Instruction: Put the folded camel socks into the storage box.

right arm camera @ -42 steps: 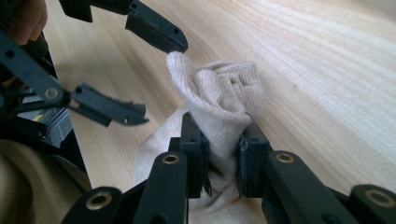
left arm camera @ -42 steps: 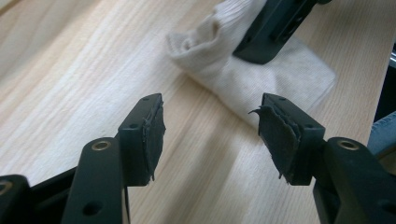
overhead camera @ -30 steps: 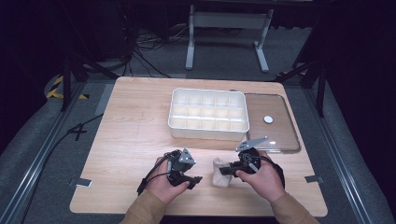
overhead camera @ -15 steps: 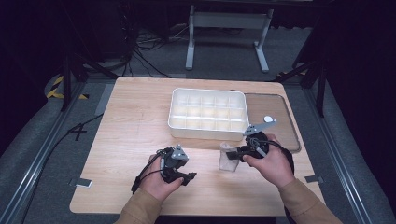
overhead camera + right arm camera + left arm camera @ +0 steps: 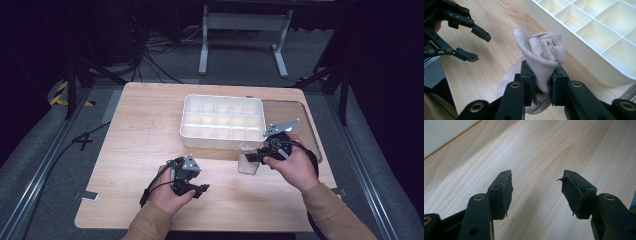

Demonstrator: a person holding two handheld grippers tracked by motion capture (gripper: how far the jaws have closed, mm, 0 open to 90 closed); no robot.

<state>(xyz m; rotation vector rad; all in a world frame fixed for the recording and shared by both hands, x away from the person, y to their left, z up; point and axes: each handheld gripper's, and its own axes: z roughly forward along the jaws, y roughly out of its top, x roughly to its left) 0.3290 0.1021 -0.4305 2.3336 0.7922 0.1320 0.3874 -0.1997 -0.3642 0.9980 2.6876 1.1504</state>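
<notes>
Squarely sock (image 5: pixel 544 52) between right hand-held gripper (image 5: pixel 542 85) jaws.

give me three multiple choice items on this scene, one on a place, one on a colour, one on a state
1. Where is the rolled sock?
A. in a compartment of the white divided tray
B. between the right gripper's jaws, beside the tray
C. on the floor

2. What colour is the sock?
A. beige
B. red
C. dark blue

3. How is the left gripper?
A. shut on the sock
B. shut on the tray's rim
C. open, nothing in it

Answers:
1 B: the right gripper view shows both pads pressing the sock next to the tray's wall.
2 A: the knit is pale beige.
3 C: its jaws stand apart over bare table.
</notes>
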